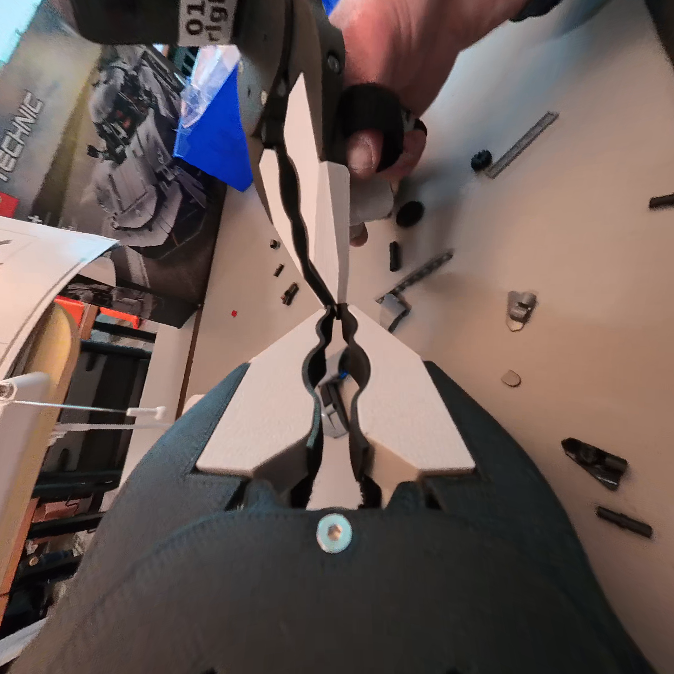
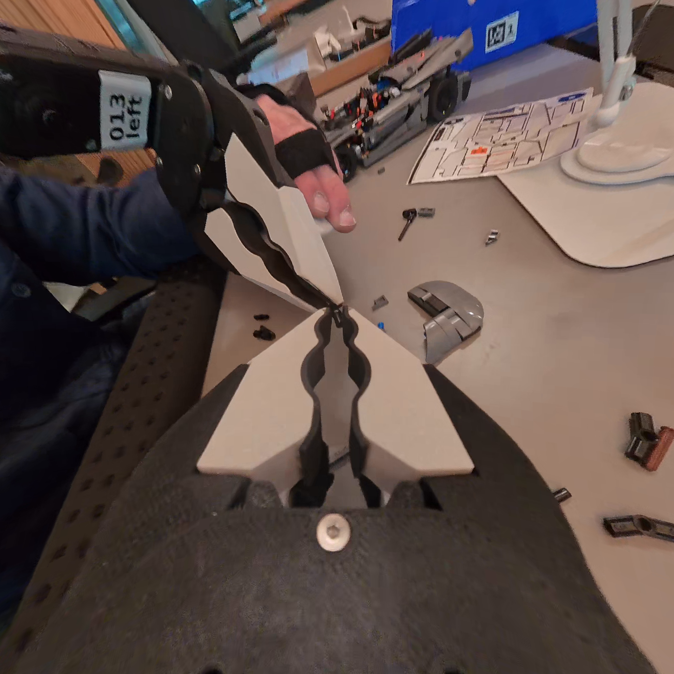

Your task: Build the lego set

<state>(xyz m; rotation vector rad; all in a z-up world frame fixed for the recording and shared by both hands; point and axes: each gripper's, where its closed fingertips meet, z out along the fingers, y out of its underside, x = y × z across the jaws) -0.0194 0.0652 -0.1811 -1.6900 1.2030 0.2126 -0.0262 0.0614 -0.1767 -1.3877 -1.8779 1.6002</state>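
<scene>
Both grippers meet tip to tip, left gripper [image 1: 333, 313] and right gripper [image 2: 337, 313] each pinched narrow on one small black pin [image 2: 336, 314]; car chassis [image 2: 394, 109] half-built, loose parts scattered, grey curved panel [image 2: 446, 315] waiting

Right tool [image 2: 337, 313] meets left tool [image 2: 330, 301] tip to tip above the table [image 2: 510, 364]; curved piece [image 2: 448, 313] just right, model car [image 2: 394, 109] beyond.

both tongs bear a white printed label [image 2: 124, 110]; printed lettering also marks the set's box [image 1: 73, 146], blue bag tag [image 2: 502, 32], instruction sheet [image 2: 510, 138].
</scene>
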